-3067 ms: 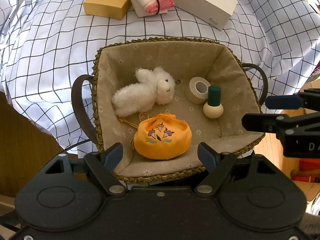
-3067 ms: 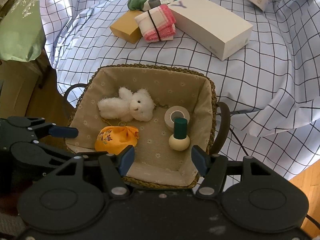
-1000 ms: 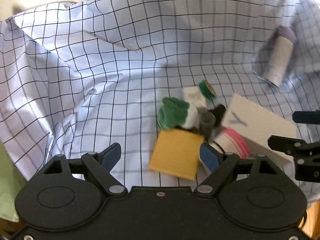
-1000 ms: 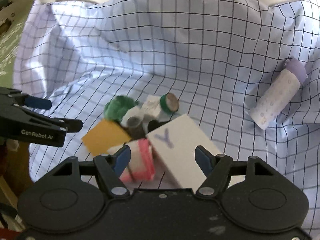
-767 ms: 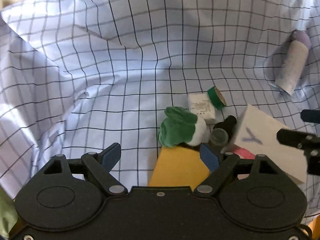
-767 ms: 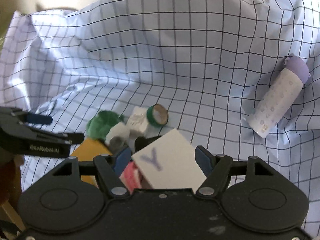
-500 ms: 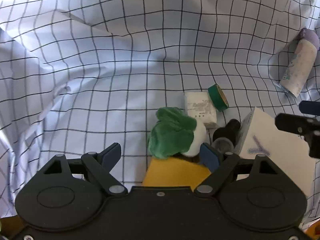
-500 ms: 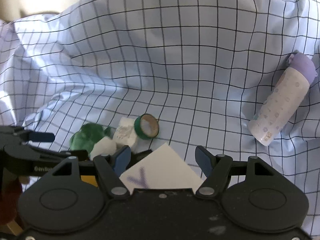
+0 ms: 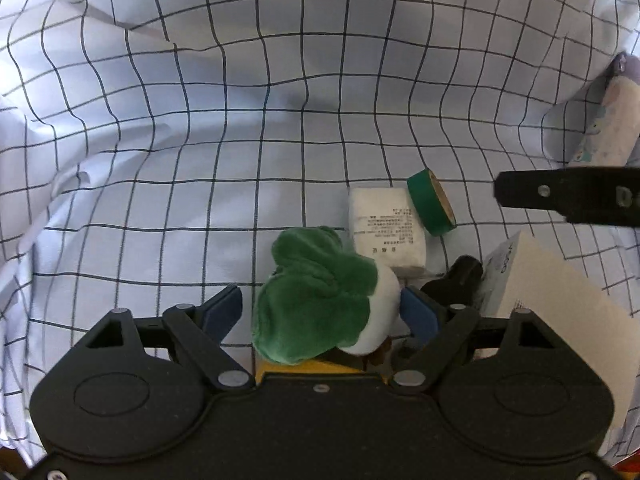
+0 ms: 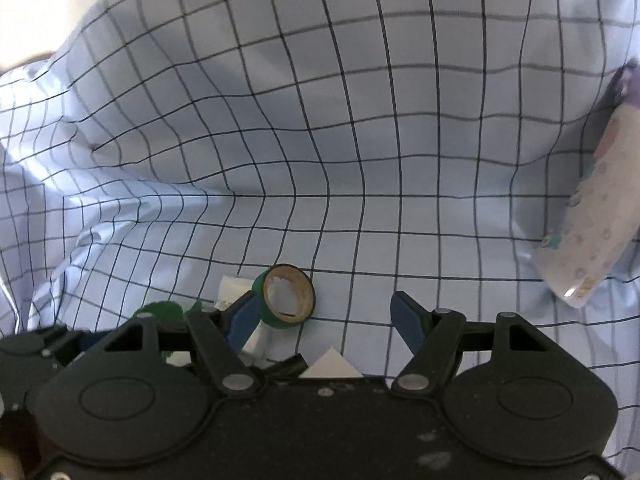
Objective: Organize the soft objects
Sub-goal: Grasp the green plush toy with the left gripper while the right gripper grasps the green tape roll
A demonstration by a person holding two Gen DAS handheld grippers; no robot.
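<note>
One green-and-white plush [image 9: 320, 300] lies on the checked cloth [image 9: 200, 120], atop one yellow box [image 9: 320, 366], between the closing left claw [image 9: 320, 312] pads, not yet pressed. Right claw [image 10: 324, 318] released, empty. Nearby: one green tape roll [image 9: 432, 202], one white packet [image 9: 384, 224], one white box [image 9: 560, 312], one bottle [image 9: 608, 128].

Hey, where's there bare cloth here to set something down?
Bare cloth spreads left of and beyond the green plush, and between the tape and bottle. Crowded around the plush, tissue pack and white box.
</note>
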